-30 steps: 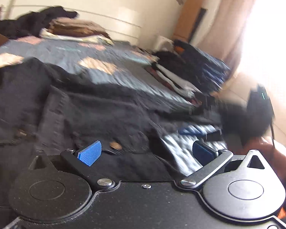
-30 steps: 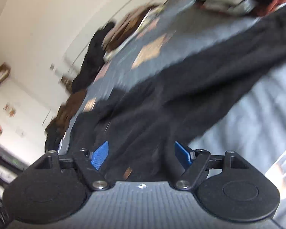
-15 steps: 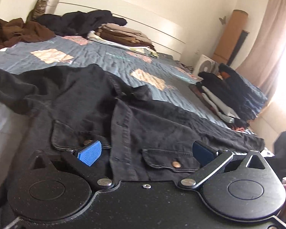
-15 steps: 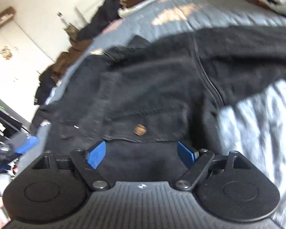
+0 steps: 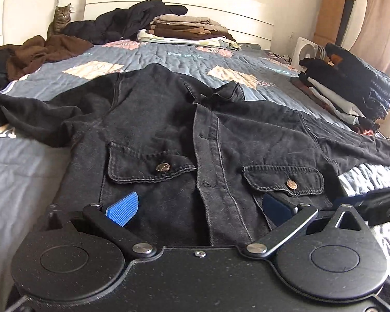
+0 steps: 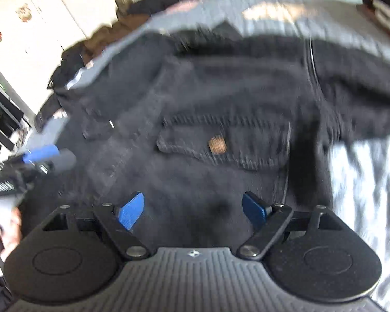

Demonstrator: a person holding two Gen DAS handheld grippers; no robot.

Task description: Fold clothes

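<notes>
Lying front-up across the near part of the bed [image 5: 169, 57]: a black denim jacket [image 5: 169, 124], collar toward the headboard, sleeves spreading out to both sides, placket running down the middle. Showing two flap pockets, each with a copper button [image 5: 162, 167]. Hem end reaching right up under both tools.

Hovering over the hem, the left tool [image 5: 199, 209], blue pads standing wide apart, nothing pinched between them, only cloth lying beneath. Likewise the right tool [image 6: 193, 212], having just been opening a little further, pads spread wide above the jacket [image 6: 208, 104] below its right-hand pocket [image 6: 221, 143]; no fabric pressed between them. Blurring heavily in the right view, so fine detail not telling there. Peeking in at the left edge of that view, the left tool's blue pad and part of a hand [image 6: 5, 231] gripping its handle.

Sitting beyond the jacket on the blue patchwork quilt: a stack [image 5: 189, 31] of folded tan, brown and pale clothes near the headboard, a heap [image 5: 127, 20] of dark garments beside it, a crumpled brown garment [image 5: 46, 52] at far left. Resting behind that, against the wall, a tabby cat [image 5: 61, 20]. Piling at the right edge of the bed, another stack of folded dark and light clothes [image 5: 351, 88], with a white fan [image 5: 308, 52] just behind it and a curtain [image 5: 382, 13] hanging at far right.
</notes>
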